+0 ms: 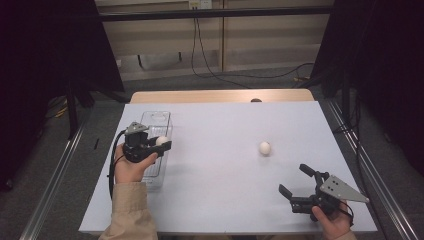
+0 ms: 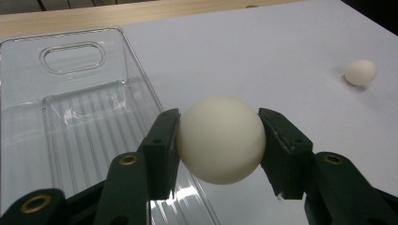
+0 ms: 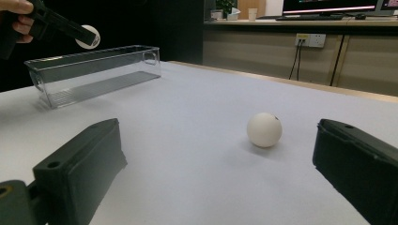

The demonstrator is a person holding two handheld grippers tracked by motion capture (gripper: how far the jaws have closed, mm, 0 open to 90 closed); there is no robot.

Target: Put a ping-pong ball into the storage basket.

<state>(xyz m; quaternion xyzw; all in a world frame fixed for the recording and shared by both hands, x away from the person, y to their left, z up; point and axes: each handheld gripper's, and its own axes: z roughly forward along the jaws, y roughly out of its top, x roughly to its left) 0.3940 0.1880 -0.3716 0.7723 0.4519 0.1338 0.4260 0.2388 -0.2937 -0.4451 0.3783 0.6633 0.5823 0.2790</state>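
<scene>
So your left hand-held gripper (image 1: 159, 145) has a white ball (image 1: 161, 140) pinched between its two jaws, held up over the clear plastic bin (image 1: 156, 118) at about 9 o'clock on the desk (image 1: 225, 200). In the left gripper view the ball (image 2: 220, 139) sits snug between the pads (image 2: 165, 150), both touching its sides, with the bin (image 2: 70, 112) right below and to the 10 o'clock side. The ball looks to be over the bin's right-hand rim rather than dead centre, but I can't tell for sure from these angles. The bin has a ribbed floor and a cut-out handle slot at its far end.

Your right hand-held gripper (image 1: 295, 182) is down at roughly 5 o'clock on the desk, low over the surface, jaws spread wide with nothing between them. It points up toward 11 o'clock. The second white ball (image 1: 265, 148) lies loose on the desk near 2 o'clock from the middle, well apart from the bin and a bit ahead of your right gripper. In the right gripper view that ball (image 3: 264, 130) sits on the desk beyond the open jaws, nearer the right one, touching neither. Farther off at 10 o'clock there, you can see the bin (image 3: 94, 75) and your left gripper holding its ball (image 3: 88, 36) above it.
</scene>
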